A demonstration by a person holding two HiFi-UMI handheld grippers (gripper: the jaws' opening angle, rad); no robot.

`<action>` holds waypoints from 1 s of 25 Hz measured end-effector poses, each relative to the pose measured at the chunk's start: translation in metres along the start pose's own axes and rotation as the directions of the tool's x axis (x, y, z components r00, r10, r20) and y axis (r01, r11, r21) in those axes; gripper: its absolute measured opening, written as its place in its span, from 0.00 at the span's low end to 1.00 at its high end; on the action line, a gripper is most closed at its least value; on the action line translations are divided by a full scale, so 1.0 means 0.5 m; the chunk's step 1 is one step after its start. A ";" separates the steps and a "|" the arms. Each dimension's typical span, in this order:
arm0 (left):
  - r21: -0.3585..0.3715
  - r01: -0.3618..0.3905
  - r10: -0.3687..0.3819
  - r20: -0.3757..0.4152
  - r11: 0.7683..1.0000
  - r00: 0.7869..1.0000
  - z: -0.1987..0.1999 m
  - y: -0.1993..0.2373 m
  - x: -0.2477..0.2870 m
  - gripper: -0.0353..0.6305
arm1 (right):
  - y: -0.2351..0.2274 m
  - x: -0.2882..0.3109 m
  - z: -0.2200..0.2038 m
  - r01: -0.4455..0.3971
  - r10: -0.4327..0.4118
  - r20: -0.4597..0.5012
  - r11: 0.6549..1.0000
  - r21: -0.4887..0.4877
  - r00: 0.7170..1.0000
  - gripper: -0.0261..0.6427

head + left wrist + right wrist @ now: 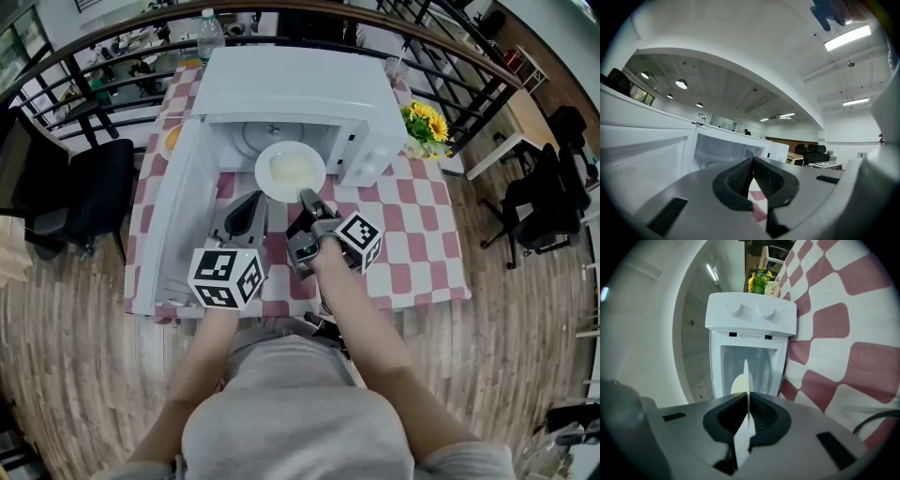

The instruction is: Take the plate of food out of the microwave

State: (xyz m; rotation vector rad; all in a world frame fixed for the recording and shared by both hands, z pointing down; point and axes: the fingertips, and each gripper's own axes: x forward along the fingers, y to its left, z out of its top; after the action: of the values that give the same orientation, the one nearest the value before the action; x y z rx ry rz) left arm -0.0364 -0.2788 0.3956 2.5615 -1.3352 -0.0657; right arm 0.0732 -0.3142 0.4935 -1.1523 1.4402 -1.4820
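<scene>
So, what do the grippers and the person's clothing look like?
The left gripper and the right gripper each have a grey body, black textured pads and a white cube with black square markers. The person wears a grey short-sleeved top.

Pale wood-plank floor [66,375] fills lower frame and both sides. Surface at centre under red-and-white checked cloth [422,253]. Black curved railing [103,70] runs along top, behind surface. Black office chair [94,197] at left; more black chairs [548,202] at right edge. Pale desk [520,117] with white legs upper right. Sunflowers [427,122] on cloth's far right corner. Left gripper view: white ceiling, strip lamps [847,37] upper right, round downlights [681,84] upper left.
</scene>
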 end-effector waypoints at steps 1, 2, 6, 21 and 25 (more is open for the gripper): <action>0.001 0.002 -0.002 0.001 1.000 1.000 0.000 -0.003 -0.002 0.06 | 0.004 -0.006 -0.002 -0.006 0.006 0.002 1.000 0.001 1.000 0.09; 0.001 0.004 -0.004 0.002 1.000 1.000 0.000 -0.006 -0.005 0.06 | 0.007 -0.012 -0.004 -0.012 0.012 0.003 1.000 0.000 1.000 0.09; 0.001 0.006 -0.006 0.003 1.000 1.000 -0.001 -0.013 -0.016 0.06 | 0.019 -0.032 -0.015 -0.030 0.031 0.013 0.999 -0.011 0.999 0.09; 0.022 0.004 -0.004 -0.002 1.000 1.000 -0.019 -0.033 -0.030 0.06 | 0.042 -0.091 -0.033 -0.075 0.076 0.057 0.997 -0.014 0.996 0.09; 0.025 -0.001 0.002 -0.004 1.000 1.000 -0.021 -0.033 -0.036 0.06 | 0.040 -0.100 -0.039 -0.078 0.079 0.069 0.997 -0.012 0.994 0.09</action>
State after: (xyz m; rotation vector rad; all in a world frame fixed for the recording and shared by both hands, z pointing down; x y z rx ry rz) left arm -0.0320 -0.2529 0.4005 2.5800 -1.3450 -0.0441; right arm 0.0688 -0.2622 0.4696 -1.1291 1.4297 -1.3698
